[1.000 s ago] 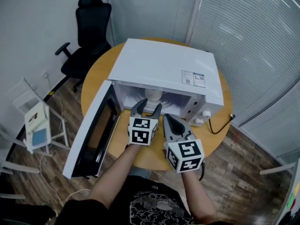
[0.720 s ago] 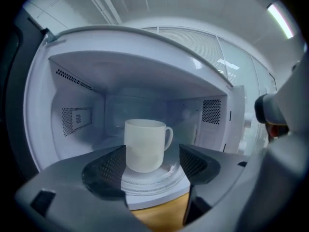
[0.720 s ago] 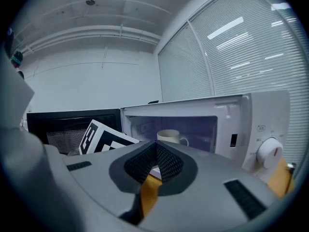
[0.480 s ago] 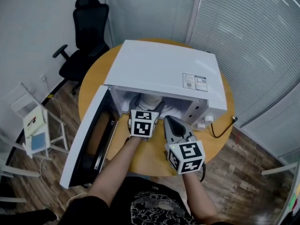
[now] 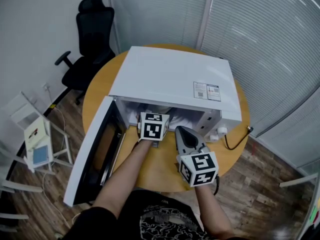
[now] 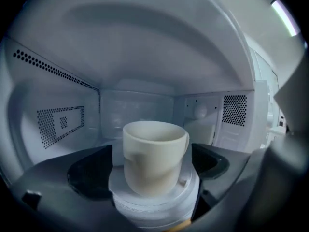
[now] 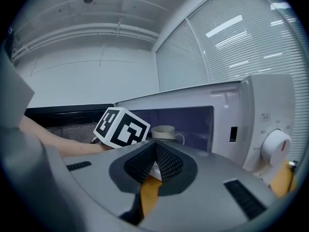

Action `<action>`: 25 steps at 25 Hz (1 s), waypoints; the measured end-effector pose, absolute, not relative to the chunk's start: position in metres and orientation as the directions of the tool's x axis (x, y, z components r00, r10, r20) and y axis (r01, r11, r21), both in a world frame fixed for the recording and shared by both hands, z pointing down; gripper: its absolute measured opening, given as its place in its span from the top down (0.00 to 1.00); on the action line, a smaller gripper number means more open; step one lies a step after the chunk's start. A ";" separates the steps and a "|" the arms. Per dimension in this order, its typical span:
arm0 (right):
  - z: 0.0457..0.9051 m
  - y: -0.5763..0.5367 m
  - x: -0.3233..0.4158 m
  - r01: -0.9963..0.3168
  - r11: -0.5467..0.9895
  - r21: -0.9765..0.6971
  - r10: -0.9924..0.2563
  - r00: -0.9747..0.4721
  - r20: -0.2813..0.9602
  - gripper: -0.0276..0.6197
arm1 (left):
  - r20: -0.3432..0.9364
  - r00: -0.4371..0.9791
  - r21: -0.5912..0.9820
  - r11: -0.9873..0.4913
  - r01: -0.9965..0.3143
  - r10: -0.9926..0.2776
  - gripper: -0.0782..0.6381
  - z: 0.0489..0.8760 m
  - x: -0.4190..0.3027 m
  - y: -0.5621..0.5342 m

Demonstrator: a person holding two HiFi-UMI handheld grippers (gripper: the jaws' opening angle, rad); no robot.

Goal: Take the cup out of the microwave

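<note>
- The left hand-held gripper [image 6: 153, 164] is released: its two dark jaws stand apart inside the microwave [image 5: 170, 76], one on each side of the cup [image 6: 154, 153], with a narrow gap showing on either side.
- The cup, cream-white and upright, stands on a round white support [image 6: 154, 204] in the middle of the oven cavity, its handle turned to the right in the left gripper view.
- Perforated vent panels [image 6: 60, 124] show on the cavity's side walls.
- From the head view only this gripper's marker cube [image 5: 153, 126] and the forearm behind it can be seen, at the oven's opening.
- The right hand-held gripper [image 7: 155, 146] is clenched on nothing, jaws meeting at the tips; it hangs over the tabletop [image 5: 160, 166], just in front of the microwave and beside the left arm.
- Its own view looks past the left gripper's cube at the cup in the cavity and at a white dial [image 7: 276, 146] on the control panel.
- The microwave door [image 5: 95, 154] is swung wide open to the left, past the tabletop's edge.
- A dark cable [image 5: 235, 139] curls at the microwave's right front corner.
- A black office chair [image 5: 90, 39] stands beyond the round wooden tabletop, near slatted blinds [image 5: 260, 44].
</note>
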State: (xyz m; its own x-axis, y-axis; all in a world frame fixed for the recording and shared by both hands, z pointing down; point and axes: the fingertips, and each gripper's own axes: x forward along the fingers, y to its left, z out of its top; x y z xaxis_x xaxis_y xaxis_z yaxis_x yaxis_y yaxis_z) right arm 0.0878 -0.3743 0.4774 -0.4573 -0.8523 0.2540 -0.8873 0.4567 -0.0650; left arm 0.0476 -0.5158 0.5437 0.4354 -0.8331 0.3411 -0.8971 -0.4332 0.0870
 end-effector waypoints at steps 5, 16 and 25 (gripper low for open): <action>0.479 -0.377 0.091 -0.892 0.448 -0.061 -0.856 -0.448 0.258 0.93 | 0.362 0.444 0.094 -0.442 -0.892 -0.819 0.19 0.547 0.050 -0.523; 0.483 -0.382 0.098 -0.904 0.423 -0.061 -0.866 -0.424 0.267 0.93 | 0.361 0.443 0.047 -0.458 -0.888 -0.821 0.19 0.549 0.058 -0.534; 0.484 -0.383 0.102 -0.911 0.408 -0.064 -0.870 -0.409 0.274 0.93 | 0.344 0.454 0.039 -0.471 -0.881 -0.822 0.27 0.546 0.055 -0.538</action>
State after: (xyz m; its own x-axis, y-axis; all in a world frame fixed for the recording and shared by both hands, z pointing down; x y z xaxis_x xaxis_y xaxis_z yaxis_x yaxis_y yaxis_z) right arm 0.1020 -0.3832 0.4841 -0.4088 -0.8704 0.2745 -0.9109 0.4078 -0.0635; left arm 0.0555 -0.5379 0.5464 0.4545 -0.8217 0.3440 -0.8812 -0.4710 0.0391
